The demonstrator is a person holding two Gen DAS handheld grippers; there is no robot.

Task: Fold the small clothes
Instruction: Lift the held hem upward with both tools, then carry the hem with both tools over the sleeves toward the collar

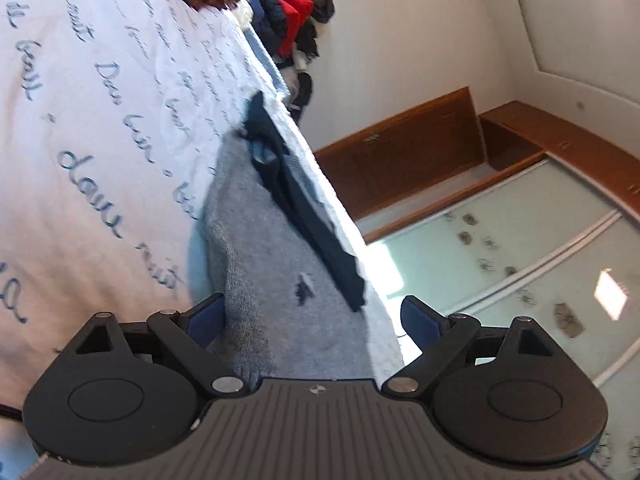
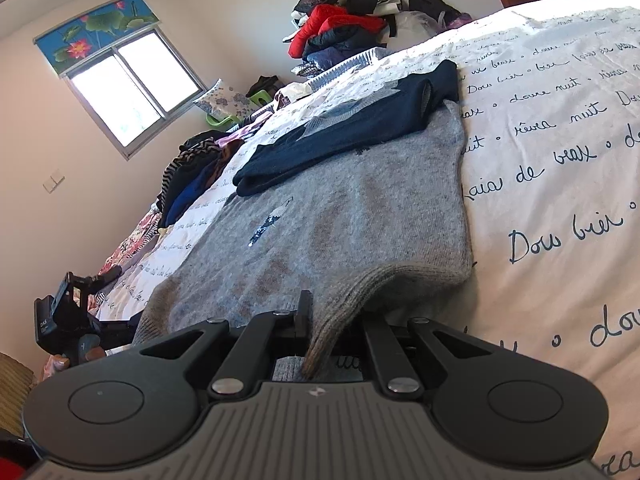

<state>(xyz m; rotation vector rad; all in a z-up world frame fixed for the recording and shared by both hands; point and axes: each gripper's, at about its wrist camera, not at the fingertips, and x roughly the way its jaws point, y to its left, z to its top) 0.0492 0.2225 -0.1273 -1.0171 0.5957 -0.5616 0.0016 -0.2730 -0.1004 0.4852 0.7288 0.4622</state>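
Script-printed bedsheet (image 2: 560, 128), grey sweater (image 2: 340, 216) hem hiding clamped right gripper (image 2: 320, 332), left gripper (image 1: 316, 316) spread wide, holding nothing.

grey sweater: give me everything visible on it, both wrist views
The grey sweater is a small heathered knit with a ribbed hem and small dark star-like motifs. It lies mostly flat on the script-printed bedspread, its navy sleeve folded across the upper body. The right gripper is shut on the near ribbed hem, lifting it a little. The left gripper stands open with the sweater's edge between its pads, not pinched.
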